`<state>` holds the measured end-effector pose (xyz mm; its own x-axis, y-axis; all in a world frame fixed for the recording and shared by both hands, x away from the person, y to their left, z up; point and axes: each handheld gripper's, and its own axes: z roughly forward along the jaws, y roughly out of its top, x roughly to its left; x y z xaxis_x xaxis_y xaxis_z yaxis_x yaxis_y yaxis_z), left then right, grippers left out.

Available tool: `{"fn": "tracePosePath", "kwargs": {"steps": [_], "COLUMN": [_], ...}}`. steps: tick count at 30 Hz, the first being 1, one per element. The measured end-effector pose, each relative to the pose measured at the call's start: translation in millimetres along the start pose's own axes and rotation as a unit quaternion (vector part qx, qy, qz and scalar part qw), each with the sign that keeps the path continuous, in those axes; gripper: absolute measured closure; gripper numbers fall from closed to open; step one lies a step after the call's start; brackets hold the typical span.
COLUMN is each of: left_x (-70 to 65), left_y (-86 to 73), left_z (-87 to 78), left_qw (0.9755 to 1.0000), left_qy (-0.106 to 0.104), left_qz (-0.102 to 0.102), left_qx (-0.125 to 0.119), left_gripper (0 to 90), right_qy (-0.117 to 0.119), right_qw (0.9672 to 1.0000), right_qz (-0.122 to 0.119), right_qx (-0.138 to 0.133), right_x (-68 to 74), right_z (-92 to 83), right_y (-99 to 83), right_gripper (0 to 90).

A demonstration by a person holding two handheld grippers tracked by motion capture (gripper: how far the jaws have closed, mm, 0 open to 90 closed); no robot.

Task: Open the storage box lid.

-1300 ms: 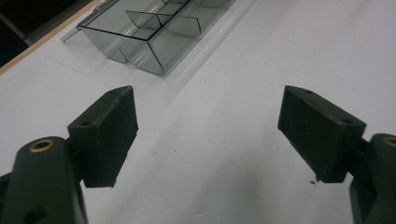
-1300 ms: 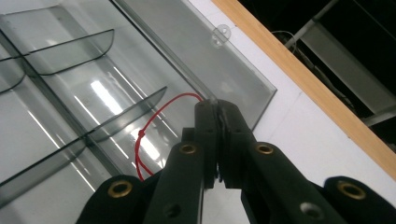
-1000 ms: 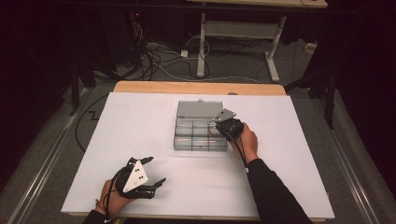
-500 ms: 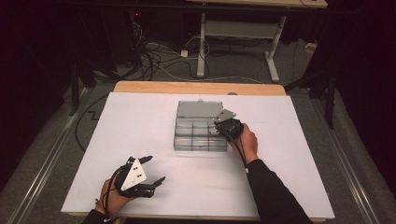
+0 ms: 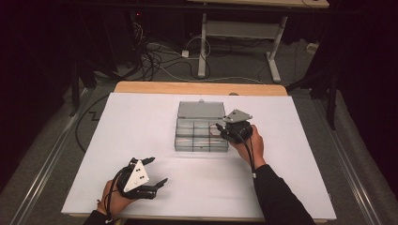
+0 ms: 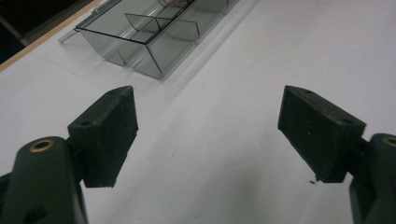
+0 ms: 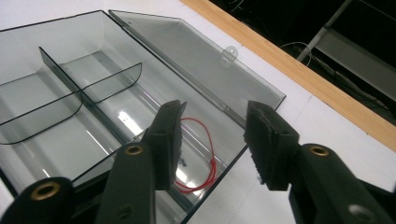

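A clear plastic compartment box (image 5: 187, 138) lies in the middle of the white table, its lid (image 5: 199, 110) folded flat behind it. My right gripper (image 5: 224, 132) hovers at the box's right end. Its jaws (image 7: 215, 112) have just been opening and stand apart with nothing pressed between them. Below them a thin red loop (image 7: 201, 154) lies on the floor of a box compartment (image 7: 154, 116). My left gripper (image 5: 158, 170) rests near the table's front left, open wide (image 6: 208, 93) over bare white surface, with the box (image 6: 149, 37) well ahead of it.
The white table top (image 5: 300, 154) has a wooden strip (image 5: 197, 87) along its far edge. Behind it, cables and a desk frame (image 5: 234, 33) stand on the dark floor. The other box compartments (image 7: 56, 116) look bare.
The right gripper has drawn back a little to the right at the box's right end. The left hand has stayed where it was.
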<state>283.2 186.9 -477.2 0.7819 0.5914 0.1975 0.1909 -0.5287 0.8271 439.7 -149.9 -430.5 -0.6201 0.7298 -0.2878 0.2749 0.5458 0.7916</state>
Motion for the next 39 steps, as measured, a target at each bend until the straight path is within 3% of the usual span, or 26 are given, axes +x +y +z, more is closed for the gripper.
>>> {"fn": "tracePosePath", "kwargs": {"steps": [1,2,5,6,7,8,9,11,12,13,14,15,19,26,27,29,30,32,33,34,35,36,37,38,39], "left_x": [1.0,4.2,4.4,0.6,4.1,0.9,4.8,4.9,0.8,1.1,5.3,0.9,0.2,0.4,4.8,5.0,1.6,1.2,1.1,4.5,1.2,3.9,1.7,3.8,3.9], "left_y": [0.2,0.9,1.0,0.0,0.7,-0.3,0.2,-0.3,-1.3,-1.3,-0.4,-1.4,-1.5,-0.7,0.4,0.7,0.1,0.1,0.2,1.2,0.6,1.8,1.6,2.4,2.4], "left_z": [-0.2,-1.7,-2.5,-1.0,-2.7,-1.3,-2.8,-3.0,-1.4,-1.6,-3.6,-1.5,-1.0,-1.7,-4.0,-4.0,-2.9,-3.1,-3.0,-4.8,-3.6,-5.5,-4.9,-5.8,-5.8], "left_qw": [0.9999,0.9994,0.9994,0.9999,0.9994,0.9999,0.9994,0.9994,0.9999,0.9999,0.9995,0.9999,0.9999,0.9999,0.9994,0.9993,0.9999,0.9999,0.9999,0.9992,0.9998,0.9993,0.9997,0.9992,0.9993], "left_qy": [0.006,0.010,0.011,0.007,0.011,0.008,0.013,0.014,0.010,0.010,0.014,0.011,0.010,0.011,0.016,0.018,0.015,0.013,0.015,0.020,0.016,0.019,0.017,0.019,0.019], "left_qz": [0.009,0.031,0.032,0.007,0.031,0.006,0.030,0.029,0.000,-0.001,0.026,-0.002,-0.005,0.000,0.030,0.031,0.009,0.006,0.007,0.032,0.011,0.031,0.019,0.033,0.032], "left_qx": [-0.001,0.008,0.009,-0.003,0.010,-0.002,0.011,0.011,-0.004,-0.005,0.010,-0.006,-0.007,-0.005,0.010,0.010,-0.001,-0.002,-0.001,0.012,0.000,0.009,0.002,0.008,0.008], "left_gripper": [19.4,19.4,19.4,19.4,19.4,19.4,19.4,19.4,19.4,19.4,19.4,19.4,19.4,19.4,19.4,19.4,19.4,19.4,19.4,19.4,19.4,19.4,19.4,19.4,19.4], "right_qy": [0.001,0.003,0.005,0.005,0.005,0.009,0.013,0.014,0.015,0.017,0.019,0.021,0.021,0.029,0.029,0.036,0.035,0.039,0.041,0.042,0.044,0.047,0.050,0.051,0.053], "right_qw": [1.0000,1.0000,0.9998,0.9998,0.9997,0.9996,0.9994,0.9992,0.9991,0.9989,0.9988,0.9986,0.9975,0.9958,0.9955,0.9947,0.9947,0.9936,0.9933,0.9930,0.9927,0.9925,0.9922,0.9919,0.9915], "right_qz": [0.003,0.005,0.014,0.014,0.016,0.019,0.023,0.025,0.025,0.026,0.028,0.027,0.035,0.039,0.040,0.044,0.042,0.045,0.046,0.044,0.041,0.039,0.038,0.037,0.036], "right_qx": [-0.003,-0.007,-0.011,-0.016,-0.020,-0.021,-0.023,-0.029,-0.032,-0.034,-0.035,-0.040,-0.058,-0.078,-0.081,-0.086,-0.087,-0.097,-0.097,-0.101,-0.105,-0.106,-0.108,-0.111,-0.113], "right_x": [-0.6,-1.4,-2.0,-2.3,-2.7,-2.7,-2.9,-3.3,-3.4,-3.5,-3.5,-4.2,-4.7,-4.9,-4.9,-4.3,-3.6,-3.0,-2.6,-1.9,-1.1,-0.2,0.9,2.3,3.7], "right_z": [-1.1,-1.9,-5.4,-7.0,-8.4,-9.8,-11.1,-13.8,-15.3,-16.7,-18.4,-20.2,-30.3,-46.3,-48.1,-51.7,-53.9,-58.8,-61.3,-63.8,-66.4,-68.7,-70.5,-72.3,-73.8], "right_y": [-0.8,-1.6,-2.6,-2.7,-2.6,-2.6,-2.5,-3.2,-3.9,-4.5,-4.9,-5.3,-7.5,-14.3,-15.7,-18.4,-19.3,-21.3,-21.8,-22.3,-22.8,-23.4,-24.2,-25.5,-26.8], "right_gripper": [53.9,52.6,48.7,47.4,45.6,43.0,40.8,38.6,36.6,34.3,32.4,30.3,25.7,24.7,24.6,24.6,24.5,24.5,24.2,24.2,24.2,24.2,24.7,25.6,26.0]}}
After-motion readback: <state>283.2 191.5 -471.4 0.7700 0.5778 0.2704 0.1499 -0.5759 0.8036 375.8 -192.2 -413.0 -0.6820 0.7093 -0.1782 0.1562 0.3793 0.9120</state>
